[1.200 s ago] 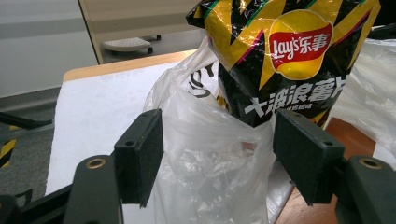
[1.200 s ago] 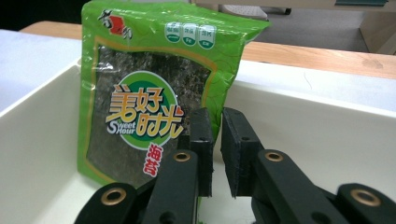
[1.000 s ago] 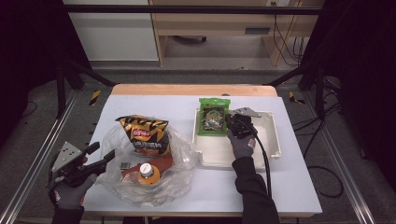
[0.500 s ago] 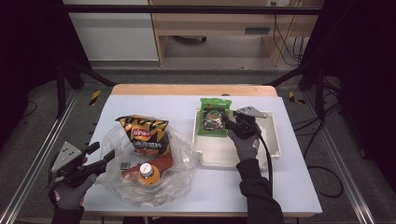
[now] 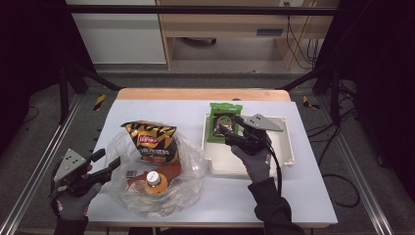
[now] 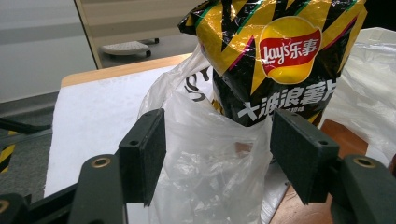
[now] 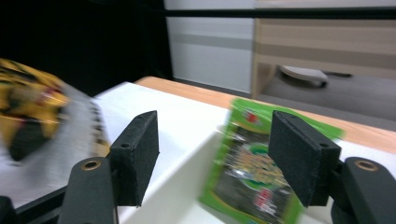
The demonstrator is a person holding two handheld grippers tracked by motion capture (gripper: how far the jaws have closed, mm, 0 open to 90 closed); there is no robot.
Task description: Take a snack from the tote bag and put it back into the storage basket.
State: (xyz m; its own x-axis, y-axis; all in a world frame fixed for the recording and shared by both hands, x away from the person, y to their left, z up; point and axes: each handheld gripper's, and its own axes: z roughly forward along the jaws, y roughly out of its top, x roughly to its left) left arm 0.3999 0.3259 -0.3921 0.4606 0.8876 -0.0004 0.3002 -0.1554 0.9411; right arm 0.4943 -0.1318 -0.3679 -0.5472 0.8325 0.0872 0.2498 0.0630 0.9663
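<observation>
A green snack packet (image 5: 224, 108) (image 7: 252, 172) lies in the far left corner of the white tray (image 5: 288, 147). My right gripper (image 5: 231, 131) (image 7: 215, 158) hovers just above it; its jaws have just been opening and stand open with nothing between the pads. My left gripper (image 5: 108, 159) (image 6: 217, 158) waits at the front left, open. Its jaws have just been closing a little, around a loose fold of the clear plastic bag (image 5: 191, 166) (image 6: 205, 186). Inside the bag stands a yellow and black chips bag (image 5: 149, 142) (image 6: 280, 56), beside an orange-capped bottle (image 5: 155, 180).
The white table (image 5: 303, 196) has a wooden strip along its far edge. A brown packet (image 6: 341, 135) lies under the bottle inside the bag. Metal frame rails run along both sides of the table. A desk and cables stand behind it.
My right gripper has opened, let go of the green packet and lifted off the tray. The packet stays in the tray. My left hand has kept still.
</observation>
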